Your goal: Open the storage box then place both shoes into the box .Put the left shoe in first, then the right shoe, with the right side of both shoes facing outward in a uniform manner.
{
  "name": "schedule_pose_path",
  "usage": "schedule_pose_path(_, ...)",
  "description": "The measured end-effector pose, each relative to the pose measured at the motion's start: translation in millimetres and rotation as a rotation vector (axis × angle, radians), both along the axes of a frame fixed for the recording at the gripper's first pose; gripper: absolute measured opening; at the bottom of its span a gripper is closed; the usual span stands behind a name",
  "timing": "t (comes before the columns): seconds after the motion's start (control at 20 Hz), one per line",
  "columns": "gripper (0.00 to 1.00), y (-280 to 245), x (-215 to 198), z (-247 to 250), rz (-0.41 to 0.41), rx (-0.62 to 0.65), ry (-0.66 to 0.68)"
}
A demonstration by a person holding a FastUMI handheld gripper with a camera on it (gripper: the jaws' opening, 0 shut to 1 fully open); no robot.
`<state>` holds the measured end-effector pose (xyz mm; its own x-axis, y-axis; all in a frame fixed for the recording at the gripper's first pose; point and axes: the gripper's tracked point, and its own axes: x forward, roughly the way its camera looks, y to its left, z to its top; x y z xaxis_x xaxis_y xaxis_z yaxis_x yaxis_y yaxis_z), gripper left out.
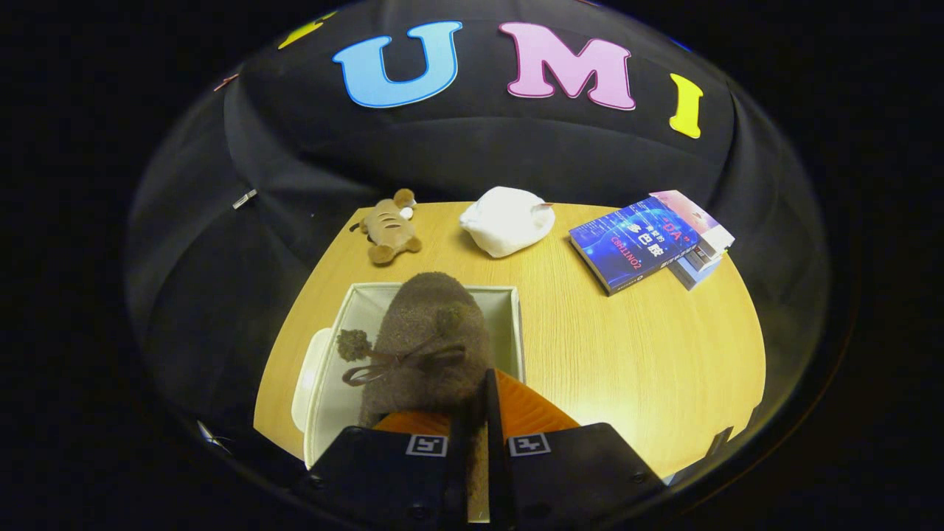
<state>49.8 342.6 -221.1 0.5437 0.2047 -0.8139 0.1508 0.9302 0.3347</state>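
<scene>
Holding a brown furry shoe [431, 335] by its rear edge, the gripper [476, 413] has both fingers clenched on it over the open storage box [516, 324]. Lid removal appears complete. Which shoe this is, or whether another already lies inside, cannot be told.

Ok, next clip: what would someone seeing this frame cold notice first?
First, the fuzzy brown shoe with its pompom lace, pinched at its edge by the hand-held gripper and hanging over the open white storage box on the wooden table. Beyond the box, along the far edge of the table, lie a striped plush toy, a white lump that may be soft and a stack of books.
</scene>
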Motion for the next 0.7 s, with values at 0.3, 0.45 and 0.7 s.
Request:
schedule_pose_path(0.3,0.25,7,-13,-3,0.037,-0.002,0.011)
schedule_pose_path(0.45,0.38,4,-10,9,0.022,0.021,-0.008)
schedule_pose_path(0.7,0.81,1,-21,7,0.057,0.010,-0.009)
